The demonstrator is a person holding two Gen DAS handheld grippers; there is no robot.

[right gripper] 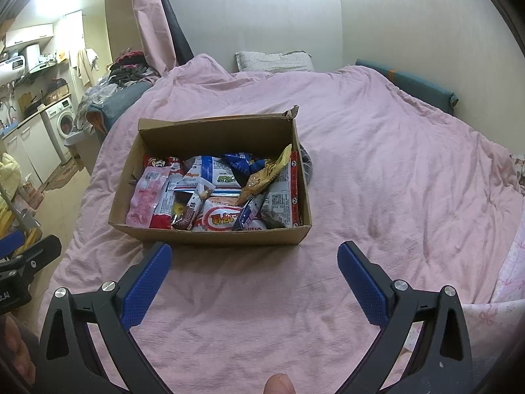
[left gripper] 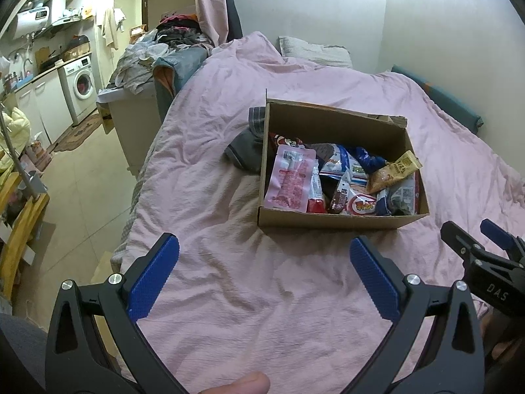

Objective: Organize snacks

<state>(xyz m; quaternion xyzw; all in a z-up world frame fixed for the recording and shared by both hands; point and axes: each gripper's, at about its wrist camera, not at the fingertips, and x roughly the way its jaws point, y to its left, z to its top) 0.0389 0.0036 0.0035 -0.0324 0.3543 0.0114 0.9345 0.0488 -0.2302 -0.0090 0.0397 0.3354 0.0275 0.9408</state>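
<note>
Hiding most of a dark garment (left gripper: 244,151), the cardboard box (left gripper: 331,221).

Cardboard box (left gripper: 328,220): near wall hides lower ends of front snack packets (right gripper: 213,220). Packet print too small to read. Dark garment (left gripper: 244,151) mostly hidden behind box. Right gripper (left gripper: 485,246) cut off by left-wrist frame edge. Washing machine (left gripper: 80,83) controls blurred.
</note>
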